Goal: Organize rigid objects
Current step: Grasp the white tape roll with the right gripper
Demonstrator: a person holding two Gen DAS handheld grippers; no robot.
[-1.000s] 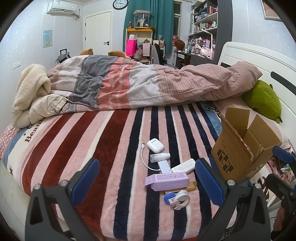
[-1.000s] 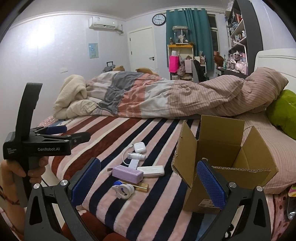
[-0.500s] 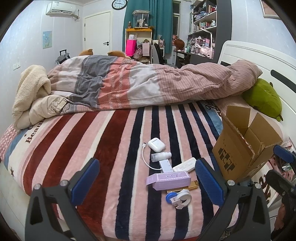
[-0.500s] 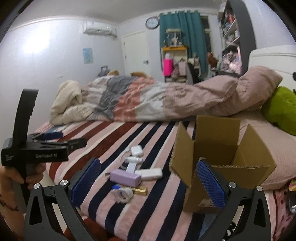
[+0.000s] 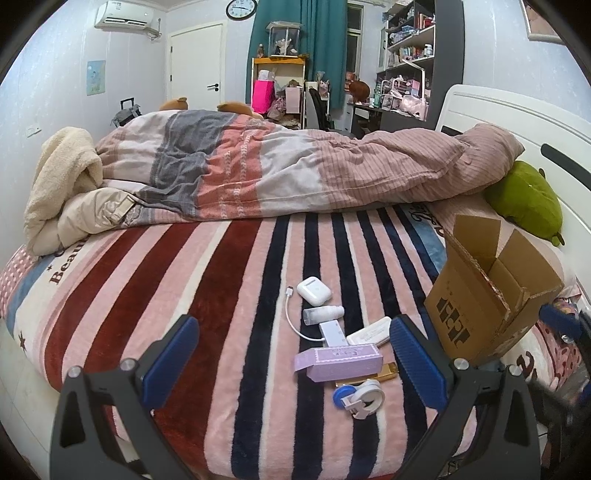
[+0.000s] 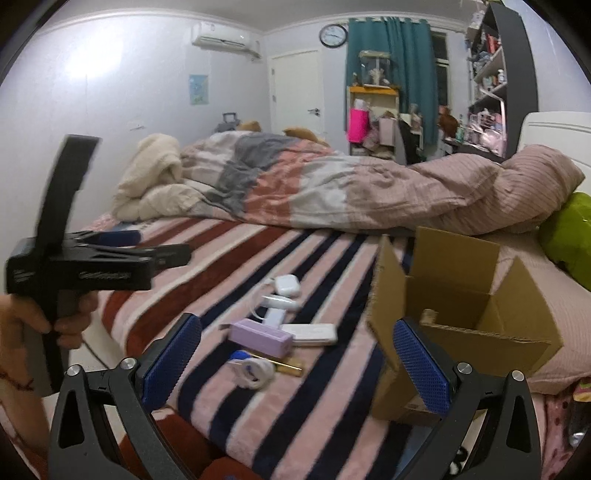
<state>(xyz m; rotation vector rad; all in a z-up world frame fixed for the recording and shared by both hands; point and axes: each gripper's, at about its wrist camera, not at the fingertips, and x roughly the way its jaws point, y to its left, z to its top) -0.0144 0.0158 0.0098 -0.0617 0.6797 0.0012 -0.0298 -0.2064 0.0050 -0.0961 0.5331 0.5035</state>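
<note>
Both left tongs point(image 5: 293, 354) and right tongs point(image 6: 297, 356) spread wide, gripping nothing. Hovering near the lilac box point(image 5: 339, 359), short of touching. Left of the cardboard box point(image 5: 484, 295), on the bed point(image 5: 184, 295).

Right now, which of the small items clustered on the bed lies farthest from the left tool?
The white earbud case: it heads the far end of the cluster, beyond the small bottle and lilac box.

A rumpled duvet point(image 5: 295, 173) in grey, pink and mauve lies across the far side of the striped blanket point(image 5: 184, 280). At the duvet's left end sits a cream fleece bundle point(image 5: 62, 184); under its right end rests a green plush point(image 5: 524, 199). Beyond it hang a teal curtain point(image 5: 314, 48) and a wall clock point(image 5: 241, 7).
</note>
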